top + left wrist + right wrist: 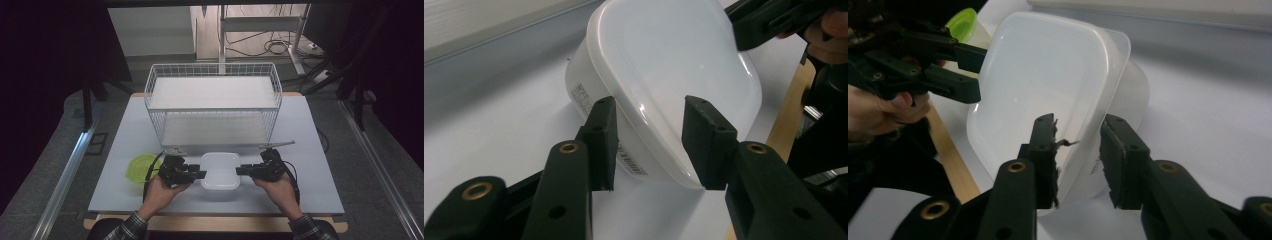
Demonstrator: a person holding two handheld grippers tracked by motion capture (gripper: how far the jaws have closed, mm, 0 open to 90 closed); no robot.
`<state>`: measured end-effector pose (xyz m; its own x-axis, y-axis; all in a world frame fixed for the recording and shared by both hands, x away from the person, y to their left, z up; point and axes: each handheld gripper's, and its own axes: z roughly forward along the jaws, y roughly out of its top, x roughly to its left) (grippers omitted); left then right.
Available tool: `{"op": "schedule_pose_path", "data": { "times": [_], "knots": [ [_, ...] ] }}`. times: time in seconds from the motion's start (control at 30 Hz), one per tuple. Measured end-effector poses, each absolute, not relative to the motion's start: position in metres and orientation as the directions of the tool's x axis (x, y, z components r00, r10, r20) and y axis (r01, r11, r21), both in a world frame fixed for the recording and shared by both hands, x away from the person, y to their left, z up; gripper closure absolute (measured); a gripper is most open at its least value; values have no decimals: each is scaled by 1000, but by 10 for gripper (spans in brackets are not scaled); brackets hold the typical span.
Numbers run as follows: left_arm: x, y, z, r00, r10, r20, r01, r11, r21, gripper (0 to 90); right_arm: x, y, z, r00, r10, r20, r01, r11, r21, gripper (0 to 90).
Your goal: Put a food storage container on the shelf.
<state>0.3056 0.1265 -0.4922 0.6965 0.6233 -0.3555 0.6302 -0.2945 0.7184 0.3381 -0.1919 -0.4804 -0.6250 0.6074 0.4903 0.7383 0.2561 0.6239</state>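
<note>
White translucent plastic container (pixel 219 170), rounded-rect, sits w/ lid on near the front-centre of the pale counter (pixel 320 165), just in front of a white wire basket (pixel 213 102). Small printed label on its side wall, seen in left gripper view. Lid is smooth, glossy, w/ a raised rim overhanging the tub. A lime-green bowl (pixel 140 167) sits to its left, near but apart.

Left gripper (pixel 198 174) comes in from the container's left side, held level, pointing right; left hand (pixel 162 191) wraps the body from below. In left gripper view the container (pixel 664 85) edge sits between the 2 pads, one at the side wall, other over the lid; jaws partly apart, can't tell if pads press yet.

Right gripper (pixel 241 170) mirrors it from the right, level, pointing left, right hand (pixel 280 192) behind. In right gripper view the lid rim (pixel 1075 142) runs between its pads; contact not certain either. Plaid sleeves at bottom edge.
</note>
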Motion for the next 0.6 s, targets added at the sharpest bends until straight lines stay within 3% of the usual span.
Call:
{"op": "schedule_pose_path", "data": {
  "times": [0.1,0.3,0.6],
  "knots": [
    [305,126,-492,674,639,-370,643,-263,719,628,334,-190,-478,-622,628,467,730,251,635,703],
    [302,129,-490,646,664,-377,640,-202,741,739,334,-198,-479,-589,614,526,745,161,647,800],
    [304,132,-491,629,680,-378,640,-177,747,783,324,-186,-470,-661,660,357,633,236,737,800]
  ]
}}
